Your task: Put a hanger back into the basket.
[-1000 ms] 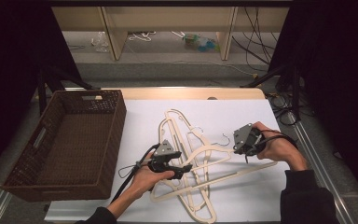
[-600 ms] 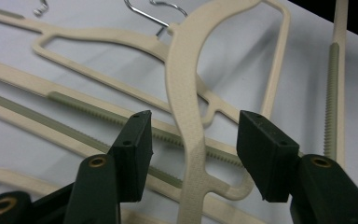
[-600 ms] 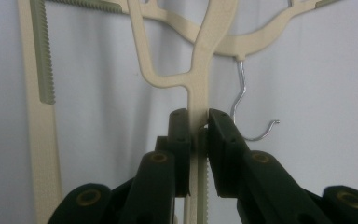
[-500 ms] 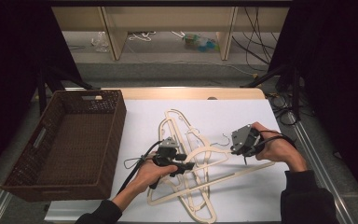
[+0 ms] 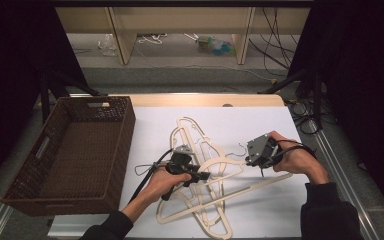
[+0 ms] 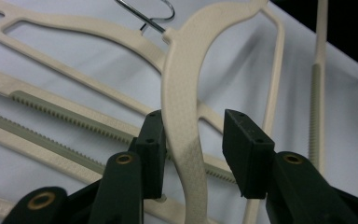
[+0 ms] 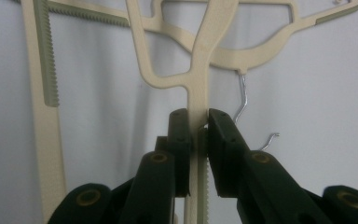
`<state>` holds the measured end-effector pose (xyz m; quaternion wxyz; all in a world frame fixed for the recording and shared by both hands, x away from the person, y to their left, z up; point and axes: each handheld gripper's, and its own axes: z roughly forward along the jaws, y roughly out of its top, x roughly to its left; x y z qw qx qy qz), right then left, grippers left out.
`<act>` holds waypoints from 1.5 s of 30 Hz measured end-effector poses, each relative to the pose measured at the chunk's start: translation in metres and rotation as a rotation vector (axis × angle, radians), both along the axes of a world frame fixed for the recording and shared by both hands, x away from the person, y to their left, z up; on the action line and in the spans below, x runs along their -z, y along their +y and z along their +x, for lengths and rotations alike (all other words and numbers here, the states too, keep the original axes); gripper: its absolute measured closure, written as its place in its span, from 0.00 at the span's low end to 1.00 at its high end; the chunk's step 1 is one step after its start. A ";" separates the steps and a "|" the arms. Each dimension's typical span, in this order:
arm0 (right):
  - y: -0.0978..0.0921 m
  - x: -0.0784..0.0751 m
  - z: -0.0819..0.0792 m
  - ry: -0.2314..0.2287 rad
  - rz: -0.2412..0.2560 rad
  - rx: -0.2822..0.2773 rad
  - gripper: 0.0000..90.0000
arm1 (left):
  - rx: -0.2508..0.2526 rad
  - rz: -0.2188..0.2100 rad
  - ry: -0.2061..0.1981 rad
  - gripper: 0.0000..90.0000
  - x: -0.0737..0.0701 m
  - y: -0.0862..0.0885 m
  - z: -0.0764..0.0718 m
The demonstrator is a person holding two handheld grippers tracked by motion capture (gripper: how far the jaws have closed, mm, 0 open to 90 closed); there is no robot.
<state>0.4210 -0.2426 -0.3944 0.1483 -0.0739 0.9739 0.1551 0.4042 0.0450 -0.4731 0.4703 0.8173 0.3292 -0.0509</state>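
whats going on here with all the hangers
A person works a pile of cream hangers on a white table with two hand-held grippers. The right gripper is clamped on one hanger's bar. The left gripper is open around another hanger's arm. A brown wicker basket sits at the left.

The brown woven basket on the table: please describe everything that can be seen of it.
The brown woven basket is a rectangular, wicker-like tray with low upright walls and a slot handle in its near-left wall; a pale label sits on the far rim. It stands upright at the left side of the table, its right wall along the edge of the white sheet, and nothing lies inside. The cream plastic hangers lie to its right, apart from it. Neither gripper touches it.
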 end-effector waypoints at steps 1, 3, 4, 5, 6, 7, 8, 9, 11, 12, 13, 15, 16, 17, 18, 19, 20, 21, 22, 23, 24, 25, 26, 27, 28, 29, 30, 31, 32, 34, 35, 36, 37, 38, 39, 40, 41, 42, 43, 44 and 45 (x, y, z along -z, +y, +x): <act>0.000 0.000 0.000 0.001 0.000 0.000 0.89 | 0.002 -0.013 0.004 0.68 -0.002 0.002 0.001; 0.000 -0.001 0.000 -0.006 0.005 -0.010 0.89 | 0.002 -0.028 0.009 0.69 -0.006 0.004 0.001; 0.000 -0.001 0.000 -0.005 0.003 -0.006 0.89 | 0.003 -0.038 0.011 0.72 -0.007 0.005 0.001; 0.000 -0.001 -0.001 -0.003 0.002 -0.003 0.89 | 0.002 -0.055 0.016 0.73 -0.009 0.006 0.001; 0.001 -0.001 -0.001 -0.003 0.000 -0.007 0.89 | 0.002 -0.067 0.022 0.74 -0.010 0.006 0.001; 0.001 -0.001 -0.001 -0.003 0.000 -0.007 0.89 | 0.002 -0.067 0.022 0.76 -0.010 0.006 0.001; 0.001 -0.001 -0.002 -0.002 -0.003 -0.011 0.89 | 0.014 -0.064 0.017 0.77 -0.012 0.006 0.000; 0.002 0.000 -0.002 0.003 -0.004 -0.014 0.89 | 0.013 -0.063 0.018 0.77 -0.012 0.006 -0.001; 0.002 0.001 -0.002 0.010 -0.007 -0.016 0.89 | 0.020 -0.066 0.020 0.81 -0.013 0.005 -0.002; 0.002 0.002 -0.002 0.009 -0.010 -0.021 0.89 | 0.020 -0.071 0.024 0.84 -0.014 0.006 -0.002; 0.002 0.002 -0.002 0.012 -0.013 -0.023 0.89 | 0.025 -0.079 0.028 0.86 -0.015 0.006 -0.002; 0.001 0.003 -0.002 0.021 -0.004 -0.030 0.89 | 0.039 -0.083 0.032 0.88 -0.017 0.006 -0.004; 0.001 0.004 -0.002 0.020 -0.007 -0.028 0.89 | 0.047 -0.083 0.031 0.88 -0.019 0.006 -0.004; 0.001 0.004 -0.002 0.021 -0.007 -0.029 0.89 | 0.047 -0.083 0.026 0.89 -0.021 0.006 -0.005; 0.001 0.004 -0.002 0.022 -0.007 -0.033 0.89 | 0.045 -0.083 0.023 0.89 -0.022 0.006 -0.006; 0.001 0.004 -0.003 0.021 -0.008 -0.032 0.89 | 0.047 -0.081 0.021 0.89 -0.023 0.006 -0.006; 0.001 0.004 -0.003 0.022 -0.008 -0.030 0.89 | 0.047 -0.083 0.023 0.89 -0.024 0.005 -0.007; 0.001 0.004 -0.004 0.025 -0.009 -0.027 0.89 | 0.047 -0.084 0.023 0.89 -0.024 0.005 -0.007; 0.001 0.004 -0.004 0.023 -0.008 -0.028 0.89 | 0.044 -0.082 0.030 0.90 -0.024 0.005 -0.008; 0.001 0.004 -0.003 0.028 -0.004 -0.035 0.89 | 0.045 -0.079 0.035 0.90 -0.025 0.005 -0.008; 0.001 0.004 -0.004 0.026 -0.005 -0.039 0.89 | 0.049 -0.076 0.038 0.90 -0.026 0.004 -0.008; 0.001 0.004 -0.005 0.023 -0.010 -0.033 0.89 | 0.059 -0.074 0.033 0.90 -0.026 0.004 -0.009; 0.001 0.004 -0.005 0.027 -0.012 -0.039 0.89 | 0.063 -0.074 0.033 0.90 -0.027 0.004 -0.009; 0.001 0.004 -0.005 0.030 -0.013 -0.040 0.89 | 0.064 -0.086 0.037 0.89 -0.028 0.004 -0.008; 0.001 0.004 -0.006 0.035 -0.010 -0.035 0.89 | 0.062 -0.093 0.036 0.88 -0.029 0.005 -0.008; 0.001 0.004 -0.006 0.033 -0.005 -0.042 0.89 | 0.065 -0.095 0.033 0.88 -0.030 0.005 -0.008; 0.001 0.004 -0.005 0.030 -0.004 -0.048 0.89 | 0.065 -0.095 0.033 0.87 -0.030 0.005 -0.008; 0.002 0.003 -0.007 0.035 0.000 -0.046 0.89 | 0.060 -0.104 0.040 0.87 -0.031 0.005 -0.008; 0.001 0.002 -0.009 0.036 0.001 -0.030 0.89 | 0.076 -0.096 0.033 0.90 -0.031 0.006 -0.008; 0.001 0.002 -0.007 0.030 0.006 -0.046 0.89 | 0.086 -0.097 0.040 0.91 -0.031 0.005 -0.010; 0.001 0.002 -0.008 0.036 0.003 -0.041 0.89 | 0.084 -0.097 0.036 0.91 -0.031 0.004 -0.010; 0.001 0.002 -0.008 0.036 0.003 -0.041 0.89 | 0.084 -0.097 0.036 0.92 -0.031 0.004 -0.010; 0.001 0.002 -0.008 0.032 -0.006 -0.038 0.89 | 0.086 -0.120 0.064 0.92 -0.031 0.003 -0.010; 0.001 0.002 -0.008 0.031 -0.008 -0.038 0.89 | 0.092 -0.123 0.069 0.93 -0.031 0.003 -0.010; 0.001 0.002 -0.008 0.031 -0.007 -0.038 0.89 | 0.095 -0.122 0.066 0.93 -0.032 0.003 -0.011; 0.000 0.002 -0.009 0.032 -0.003 -0.036 0.89 | 0.093 -0.126 0.072 0.93 -0.033 0.003 -0.011; 0.000 0.001 -0.008 0.027 0.000 -0.039 0.89 | 0.096 -0.131 0.079 0.93 -0.033 0.003 -0.012; 0.000 0.001 -0.009 0.034 0.006 -0.034 0.89 | 0.100 -0.135 0.082 0.94 -0.034 0.003 -0.012; -0.001 0.001 -0.010 0.036 0.006 -0.023 0.89 | 0.096 -0.137 0.094 0.94 -0.034 0.003 -0.013; 0.000 0.001 -0.009 0.032 0.009 -0.040 0.89 | 0.104 -0.141 0.096 0.95 -0.036 0.003 -0.014; -0.001 0.000 -0.009 0.032 0.011 -0.038 0.90 | 0.107 -0.133 0.089 0.95 -0.037 0.003 -0.014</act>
